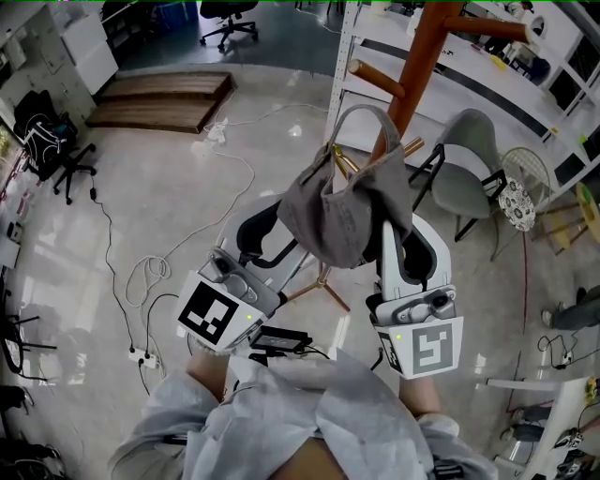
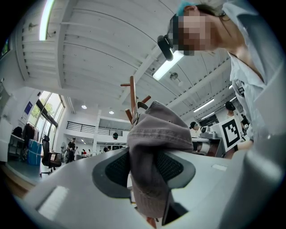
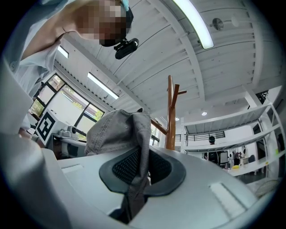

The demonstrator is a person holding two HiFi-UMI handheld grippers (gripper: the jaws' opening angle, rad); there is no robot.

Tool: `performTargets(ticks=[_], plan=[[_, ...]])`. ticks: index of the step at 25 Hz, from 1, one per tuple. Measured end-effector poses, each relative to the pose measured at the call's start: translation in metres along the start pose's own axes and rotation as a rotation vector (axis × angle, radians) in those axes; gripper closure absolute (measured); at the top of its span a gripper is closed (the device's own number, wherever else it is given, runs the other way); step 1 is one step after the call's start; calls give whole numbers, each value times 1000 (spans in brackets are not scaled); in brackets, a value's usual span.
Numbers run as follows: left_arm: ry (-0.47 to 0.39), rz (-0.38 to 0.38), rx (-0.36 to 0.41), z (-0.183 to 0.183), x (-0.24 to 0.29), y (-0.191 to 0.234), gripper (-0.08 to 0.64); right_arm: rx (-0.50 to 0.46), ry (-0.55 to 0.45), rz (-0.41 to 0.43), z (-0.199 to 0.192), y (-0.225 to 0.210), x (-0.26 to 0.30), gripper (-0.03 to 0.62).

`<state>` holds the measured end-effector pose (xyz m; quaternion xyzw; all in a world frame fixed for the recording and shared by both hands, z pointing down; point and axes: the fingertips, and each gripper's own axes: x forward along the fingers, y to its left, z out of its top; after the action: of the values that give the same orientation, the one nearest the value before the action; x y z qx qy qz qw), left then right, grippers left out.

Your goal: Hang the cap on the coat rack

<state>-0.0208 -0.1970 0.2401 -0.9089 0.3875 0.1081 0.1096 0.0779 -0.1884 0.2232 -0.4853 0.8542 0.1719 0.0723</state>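
Open lab-like workspace; office chairs (image 1: 228, 21), metal shelving (image 1: 339, 84); cables (image 1: 147, 275) across polished floor (image 1: 178, 178)

No lettering, number or brand can be read anywhere.

The cap (image 1: 345, 214) is grey washed cloth with rows of stitching, crumpled and sagging, its crown folded in on itself. Its back strap (image 1: 364, 112) arches up in a loop over the bundle, with a brass buckle (image 1: 343, 165) at the loop's left foot. The cap hangs in the air: the left gripper (image 1: 281, 223) pinches one fold and the right gripper (image 1: 405, 230) another, with cloth trailing down through both sets of jaws. The rack (image 1: 420, 52) is an upright orange-brown wooden pole with short pegs (image 1: 377, 79) slanting upward and splayed legs (image 1: 323, 289) on the floor. The cap is just in front of the pole, near the pegs; whether it touches the rack cannot be told.
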Motion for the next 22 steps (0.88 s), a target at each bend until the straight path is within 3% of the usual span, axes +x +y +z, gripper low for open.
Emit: performTargets(ticks=[12,22], plan=[[-54,10,-17,21,7,31,388,-34,-20,8,16,2,31,554],[-76,0,-77,25,25,47,388,-51,2,-26,20,-11,48,554]])
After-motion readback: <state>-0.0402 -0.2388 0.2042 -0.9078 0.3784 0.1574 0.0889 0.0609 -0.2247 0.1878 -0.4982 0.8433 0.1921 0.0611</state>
